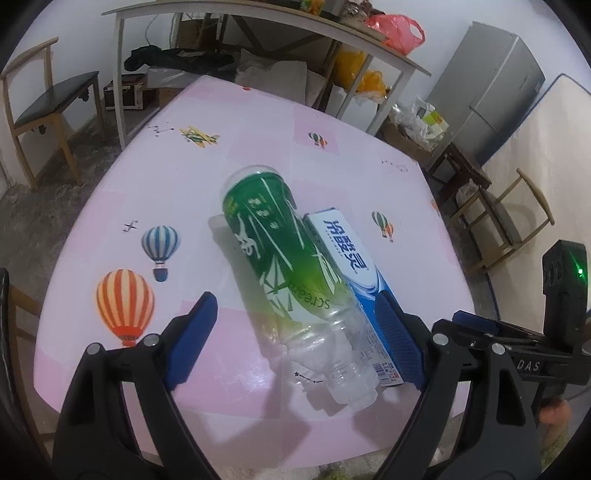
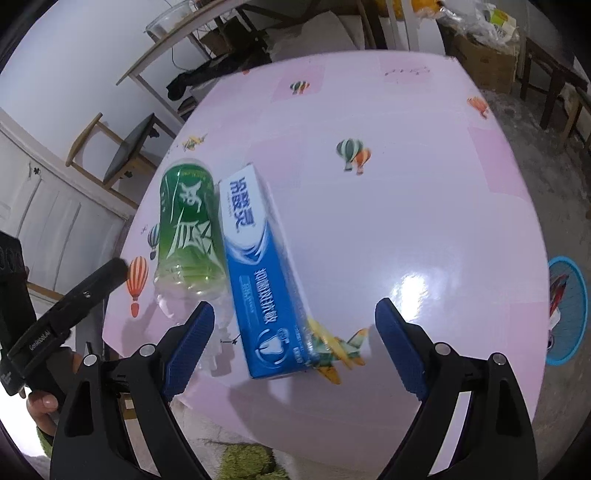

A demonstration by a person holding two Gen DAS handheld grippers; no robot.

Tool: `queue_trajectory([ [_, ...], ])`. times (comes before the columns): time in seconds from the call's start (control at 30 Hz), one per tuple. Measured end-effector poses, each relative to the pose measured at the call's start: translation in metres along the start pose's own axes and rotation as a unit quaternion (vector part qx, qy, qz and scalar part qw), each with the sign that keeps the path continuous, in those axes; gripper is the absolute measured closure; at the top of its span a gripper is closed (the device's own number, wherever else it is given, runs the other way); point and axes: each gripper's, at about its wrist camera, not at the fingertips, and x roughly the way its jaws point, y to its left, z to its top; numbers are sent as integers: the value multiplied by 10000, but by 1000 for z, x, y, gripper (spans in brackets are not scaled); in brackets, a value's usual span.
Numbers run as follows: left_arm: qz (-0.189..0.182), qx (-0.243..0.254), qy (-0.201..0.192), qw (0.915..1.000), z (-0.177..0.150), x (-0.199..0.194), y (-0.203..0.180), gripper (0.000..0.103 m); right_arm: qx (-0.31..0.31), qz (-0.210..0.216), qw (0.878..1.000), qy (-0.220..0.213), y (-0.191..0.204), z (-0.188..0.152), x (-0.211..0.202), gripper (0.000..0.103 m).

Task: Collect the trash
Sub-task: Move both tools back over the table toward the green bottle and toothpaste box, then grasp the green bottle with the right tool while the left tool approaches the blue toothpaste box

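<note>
Both tools, left tool (image 1: 295,339) and right tool (image 2: 295,343), gaped empty; the plastic bottle (image 1: 280,258) touching the toothpaste box (image 2: 262,280) risked rolling when nudged.

A pink table (image 1: 258,122) printed with balloons fills the middle. Upper left, a chair (image 1: 48,99) stands on the floor. Along the top, a shelf (image 1: 332,26) carries a red bag (image 1: 397,31). Upper right stands a grey fridge (image 1: 491,85).

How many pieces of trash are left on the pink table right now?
2: a green-labelled plastic bottle lying on its side, and a blue toothpaste box lying alongside, touching it. Anything beyond the table's visible edges may be hidden.
</note>
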Motion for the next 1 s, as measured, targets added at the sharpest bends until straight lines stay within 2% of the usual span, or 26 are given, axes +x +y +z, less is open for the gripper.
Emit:
queue_trajectory([
  [0.1,103,-102,27,9999,-1,-6,8,20,76,54,9999,68,-9,1,-1,17],
  [0.3,39,-207,15,9998,-3,-17,13,20,-19,354,9993,150,-9,3,6,18],
  [0.37,-47,-266,55,9996,-4,-15,13,21,-156,375,9987,309,-4,5,13,23],
  [0.43,-242,-416,168,9987,-7,-9,14,27,-338,381,9977,439,3,7,21,27],
  [0.57,-250,-482,350,9979,-11,0,12,38,-788,251,9948,597,20,14,35,31],
  [0.73,-179,-482,334,9981,-5,2,7,39,-1078,165,9906,829,28,18,53,44],
  [0.8,-143,-483,337,9982,-2,4,4,39,-1070,244,9902,867,27,18,56,46],
  [0.9,-78,-449,334,9984,2,6,2,39,-1007,371,9908,820,23,18,54,57],
  [1.0,-9,-480,325,9983,6,6,2,39,-888,408,9922,768,17,19,52,58],
])
